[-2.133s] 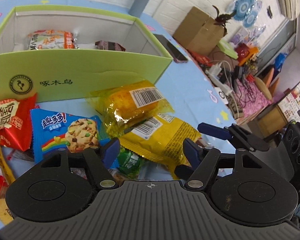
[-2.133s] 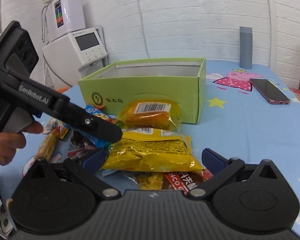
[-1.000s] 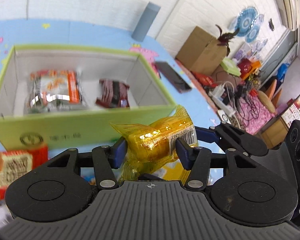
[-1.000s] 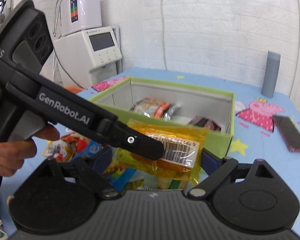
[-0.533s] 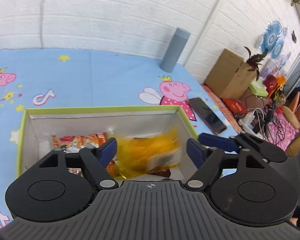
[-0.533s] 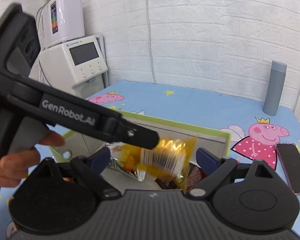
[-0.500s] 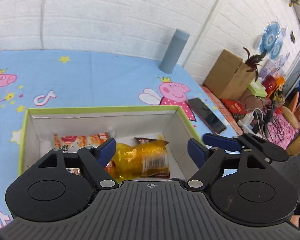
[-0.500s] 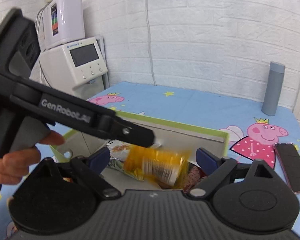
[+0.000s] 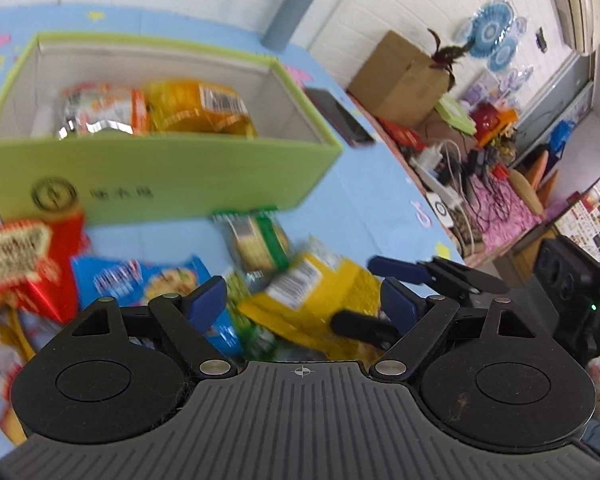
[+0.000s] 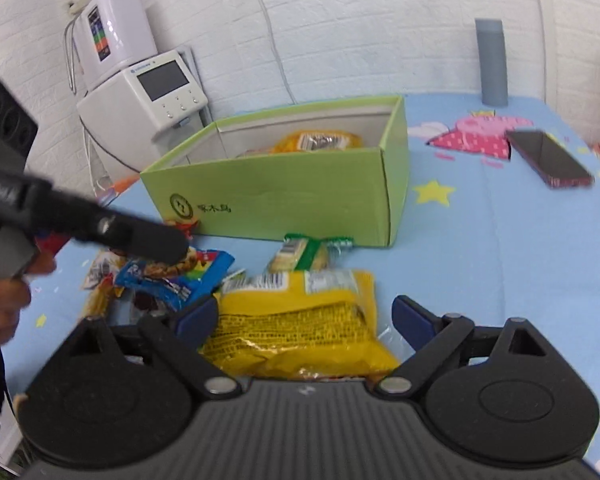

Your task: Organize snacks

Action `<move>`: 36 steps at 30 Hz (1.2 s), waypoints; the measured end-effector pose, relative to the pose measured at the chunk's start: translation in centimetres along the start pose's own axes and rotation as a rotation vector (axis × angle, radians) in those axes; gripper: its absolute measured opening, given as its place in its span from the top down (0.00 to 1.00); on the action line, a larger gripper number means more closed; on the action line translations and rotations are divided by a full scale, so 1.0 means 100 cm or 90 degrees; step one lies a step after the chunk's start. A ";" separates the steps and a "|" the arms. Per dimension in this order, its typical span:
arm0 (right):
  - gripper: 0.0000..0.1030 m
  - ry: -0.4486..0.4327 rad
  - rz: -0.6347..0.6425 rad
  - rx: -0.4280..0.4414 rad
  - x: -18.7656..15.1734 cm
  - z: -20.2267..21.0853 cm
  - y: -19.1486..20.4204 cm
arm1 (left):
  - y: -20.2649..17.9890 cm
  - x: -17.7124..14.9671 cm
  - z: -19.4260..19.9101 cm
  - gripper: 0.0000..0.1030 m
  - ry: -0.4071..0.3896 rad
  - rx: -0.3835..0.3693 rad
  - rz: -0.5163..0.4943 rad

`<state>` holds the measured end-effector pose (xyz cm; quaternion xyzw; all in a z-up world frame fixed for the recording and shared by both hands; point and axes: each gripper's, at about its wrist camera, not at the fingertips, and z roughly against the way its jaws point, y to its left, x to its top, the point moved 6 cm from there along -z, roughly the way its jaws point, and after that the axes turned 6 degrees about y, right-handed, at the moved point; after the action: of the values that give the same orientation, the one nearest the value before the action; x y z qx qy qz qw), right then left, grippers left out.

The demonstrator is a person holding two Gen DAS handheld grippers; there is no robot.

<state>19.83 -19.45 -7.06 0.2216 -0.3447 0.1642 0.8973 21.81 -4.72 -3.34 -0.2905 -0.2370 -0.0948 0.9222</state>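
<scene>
The left tool is standing spread, its jaws having just been opening, and nothing is between the blue pads; it is hanging over the loose snacks on the blue cartoon-printed table; the right tool is also spread wide and is pinching nothing; the large yellow crinkled snack bag is lying on the table between and just beyond its pads, and I cannot tell if a pad is touching it.

The clear yellow-orange wrapped cake with a barcode label is lying inside the light green cardboard box, at the right of a silver and orange packet; the box is standing on the far side of the pile.

Just in front of the box a small green-edged cracker packet is lying; to the left a blue cookie packet and a red packet are lying together, blurred.

A person's hand is holding the left tool at the left edge of the right wrist view; far right on the table a dark phone and a grey cylinder bottle are resting.
</scene>
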 end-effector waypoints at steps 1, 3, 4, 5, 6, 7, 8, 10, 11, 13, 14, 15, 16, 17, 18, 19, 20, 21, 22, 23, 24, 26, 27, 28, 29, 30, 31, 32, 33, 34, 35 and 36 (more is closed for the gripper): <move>0.10 0.002 -0.007 0.010 -0.001 -0.003 0.000 | 0.000 -0.002 -0.006 0.28 0.010 -0.002 0.006; 0.10 0.010 -0.024 0.023 -0.003 -0.009 0.000 | 0.000 -0.004 -0.018 0.40 0.034 -0.007 0.022; 0.09 0.008 -0.025 0.024 -0.003 -0.009 0.003 | 0.000 -0.005 -0.024 0.44 0.046 -0.011 0.027; 0.09 0.008 -0.013 0.027 -0.005 -0.008 0.008 | 0.002 -0.006 -0.029 0.51 0.056 -0.013 0.039; 0.09 0.009 -0.001 0.030 -0.006 -0.007 0.014 | 0.003 -0.008 -0.031 0.54 0.055 -0.009 0.043; 0.09 0.004 0.011 0.030 -0.007 -0.005 0.022 | 0.002 -0.008 -0.031 0.55 0.047 -0.001 0.035; 0.09 0.002 0.021 0.026 -0.009 -0.003 0.027 | 0.001 -0.009 -0.030 0.60 0.044 0.008 0.032; 0.09 -0.009 0.048 0.006 -0.012 0.004 0.041 | 0.000 -0.015 -0.025 0.65 0.041 0.012 0.034; 0.09 -0.013 0.056 0.004 -0.015 0.008 0.048 | -0.002 -0.018 -0.021 0.66 0.039 0.012 0.031; 0.09 -0.023 0.061 0.004 -0.019 0.017 0.061 | -0.006 -0.025 -0.011 0.66 0.032 0.009 0.028; 0.09 -0.026 0.062 0.005 -0.023 0.022 0.067 | -0.008 -0.029 -0.004 0.66 0.026 0.008 0.025; 0.09 -0.028 0.062 0.007 -0.027 0.027 0.073 | -0.010 -0.035 0.002 0.66 0.022 0.008 0.025; 0.09 -0.031 0.059 0.009 -0.032 0.031 0.079 | -0.011 -0.042 0.008 0.66 0.021 0.006 0.028; 0.09 -0.034 0.052 0.014 -0.038 0.036 0.084 | -0.012 -0.048 0.013 0.65 0.020 0.005 0.029; 0.09 -0.034 0.044 0.019 -0.044 0.040 0.088 | -0.013 -0.057 0.020 0.64 0.018 0.006 0.027; 0.09 -0.035 0.035 0.025 -0.052 0.045 0.093 | -0.013 -0.066 0.025 0.63 0.018 0.008 0.026; 0.09 -0.036 0.026 0.032 -0.060 0.049 0.099 | -0.013 -0.075 0.030 0.61 0.020 0.010 0.026; 0.09 -0.037 0.019 0.038 -0.067 0.051 0.103 | -0.012 -0.085 0.033 0.60 0.022 0.014 0.023; 0.09 -0.034 0.012 0.043 -0.073 0.051 0.108 | -0.012 -0.093 0.036 0.57 0.020 0.021 0.015; 0.09 -0.029 0.006 0.045 -0.080 0.049 0.112 | -0.011 -0.099 0.037 0.56 0.016 0.029 0.007; 0.09 -0.024 -0.002 0.045 -0.085 0.045 0.114 | -0.007 -0.103 0.037 0.54 0.015 0.042 0.006; 0.10 -0.005 -0.025 0.029 -0.092 0.037 0.114 | -0.001 -0.109 0.038 0.48 0.013 0.066 0.008; 0.10 -0.003 -0.034 0.005 -0.093 0.036 0.112 | 0.002 -0.111 0.042 0.40 0.006 0.074 0.008; 0.10 -0.006 -0.041 -0.019 -0.094 0.037 0.109 | 0.006 -0.114 0.049 0.34 -0.007 0.083 0.008; 0.10 -0.010 -0.054 -0.046 -0.096 0.041 0.106 | 0.008 -0.115 0.055 0.21 -0.020 0.090 0.008; 0.10 -0.013 -0.070 -0.064 -0.097 0.043 0.102 | 0.010 -0.117 0.061 0.15 -0.035 0.095 0.007; 0.10 -0.013 -0.089 -0.077 -0.098 0.044 0.100 | 0.013 -0.119 0.066 0.15 -0.043 0.095 0.006; 0.10 -0.016 -0.111 -0.089 -0.100 0.046 0.097 | 0.015 -0.120 0.068 0.15 -0.046 0.091 0.008; 0.10 -0.023 -0.135 -0.099 -0.103 0.046 0.095 | 0.017 -0.120 0.069 0.15 -0.044 0.084 0.015; 0.10 -0.027 -0.163 -0.104 -0.106 0.046 0.091 | 0.018 -0.121 0.069 0.15 -0.041 0.076 0.022; 0.10 -0.028 -0.180 -0.099 -0.110 0.044 0.089 | 0.020 -0.124 0.068 0.15 -0.037 0.069 0.029; 0.09 -0.030 -0.180 -0.088 -0.114 0.042 0.089 | 0.021 -0.127 0.067 0.15 -0.031 0.063 0.036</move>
<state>5.49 -15.64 -9.59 0.2094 -0.3416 0.0067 0.9162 8.91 1.35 -5.84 -0.2534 -0.2553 -0.0496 0.9317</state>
